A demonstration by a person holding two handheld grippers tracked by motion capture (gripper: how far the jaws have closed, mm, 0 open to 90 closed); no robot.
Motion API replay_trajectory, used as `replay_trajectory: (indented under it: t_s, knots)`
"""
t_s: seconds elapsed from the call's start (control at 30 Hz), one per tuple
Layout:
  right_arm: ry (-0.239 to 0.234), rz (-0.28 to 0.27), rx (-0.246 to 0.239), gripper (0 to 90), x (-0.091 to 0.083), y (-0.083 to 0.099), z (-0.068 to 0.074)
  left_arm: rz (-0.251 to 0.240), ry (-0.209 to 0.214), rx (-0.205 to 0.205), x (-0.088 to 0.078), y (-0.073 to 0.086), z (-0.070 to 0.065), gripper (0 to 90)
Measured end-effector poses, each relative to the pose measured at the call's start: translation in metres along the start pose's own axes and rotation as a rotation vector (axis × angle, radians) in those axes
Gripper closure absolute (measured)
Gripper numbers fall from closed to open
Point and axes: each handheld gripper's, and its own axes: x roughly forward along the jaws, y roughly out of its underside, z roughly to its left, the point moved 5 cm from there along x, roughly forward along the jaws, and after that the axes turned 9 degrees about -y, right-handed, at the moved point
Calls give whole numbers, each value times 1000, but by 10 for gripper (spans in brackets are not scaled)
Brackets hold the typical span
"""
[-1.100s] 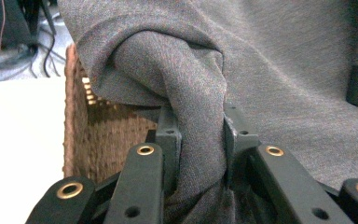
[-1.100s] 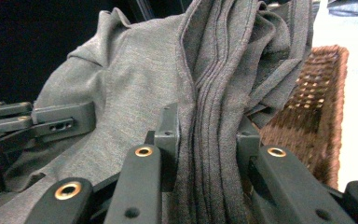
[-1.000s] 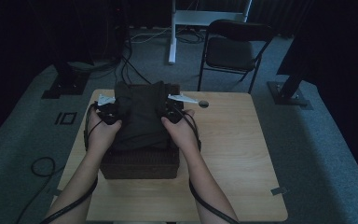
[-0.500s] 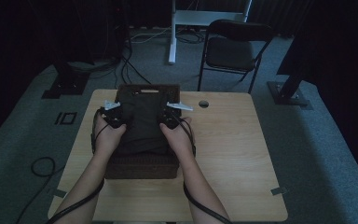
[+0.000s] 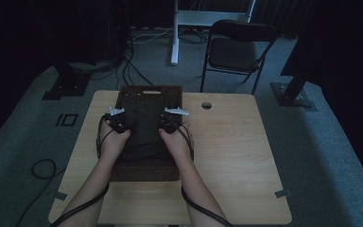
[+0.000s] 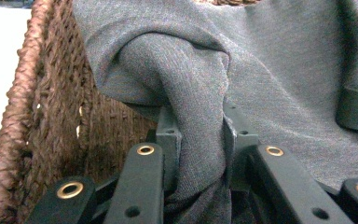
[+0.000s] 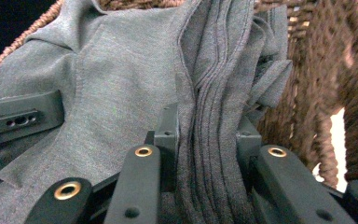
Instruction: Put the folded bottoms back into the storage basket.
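A folded dark grey garment [image 5: 144,125] lies inside a brown woven basket [image 5: 144,175] on the wooden table [image 5: 236,156]. My left gripper [image 5: 118,120] is shut on a bunched fold at the garment's left edge [image 6: 200,107], close to the basket's woven wall [image 6: 51,116]. My right gripper [image 5: 169,122] is shut on the stacked folds of the garment's right edge [image 7: 209,126], with the basket's wall [image 7: 317,93] just beside it. Both hands hold the cloth low inside the basket. Each gripper view also shows the other gripper's jaw resting against the cloth.
A round hole [image 5: 206,105] is cut into the table behind the basket's right side. A black folding chair [image 5: 236,49] and a white table leg [image 5: 174,33] stand beyond the table. Cables trail from both grippers past the forearms.
Both grippers have come down with the garment, from raised above the basket to low inside it. The cloth now lies flatter, and the basket's far rim shows.
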Motion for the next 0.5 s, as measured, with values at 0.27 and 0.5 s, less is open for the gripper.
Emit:
replay_trajectory:
  t_s: [0.27,0.5]
  knots:
    - [50,65,-31,704,13,6,5,35,-19,19,6,8,3,721]
    - [91,103,-48,696,18,9,3,49,-25,25,12,13,1,714]
